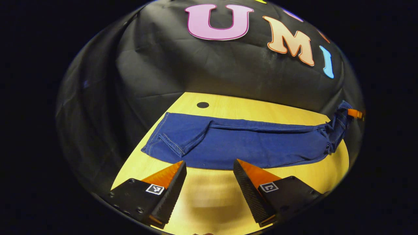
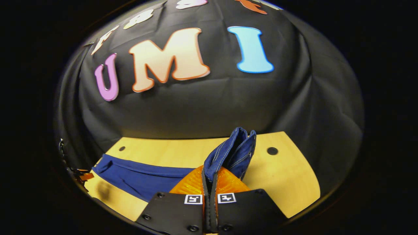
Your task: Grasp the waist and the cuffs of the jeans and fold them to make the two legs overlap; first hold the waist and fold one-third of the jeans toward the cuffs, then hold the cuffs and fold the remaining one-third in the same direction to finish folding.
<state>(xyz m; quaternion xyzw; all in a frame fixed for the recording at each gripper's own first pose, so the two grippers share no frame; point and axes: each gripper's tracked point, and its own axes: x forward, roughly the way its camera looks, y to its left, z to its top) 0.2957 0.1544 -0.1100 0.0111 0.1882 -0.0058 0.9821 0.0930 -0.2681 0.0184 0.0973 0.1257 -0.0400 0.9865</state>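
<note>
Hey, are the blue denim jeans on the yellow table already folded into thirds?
No. The blue denim jeans lie full length, legs overlapped; only the end pinched in the right tongs is lifted.

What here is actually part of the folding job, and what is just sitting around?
Part of the job:
jeans, lying along the table
right gripper, shut on the jeans' end
left gripper, open, near the jeans' edge

Just there:
table
black dots on the table
booth wall
</note>
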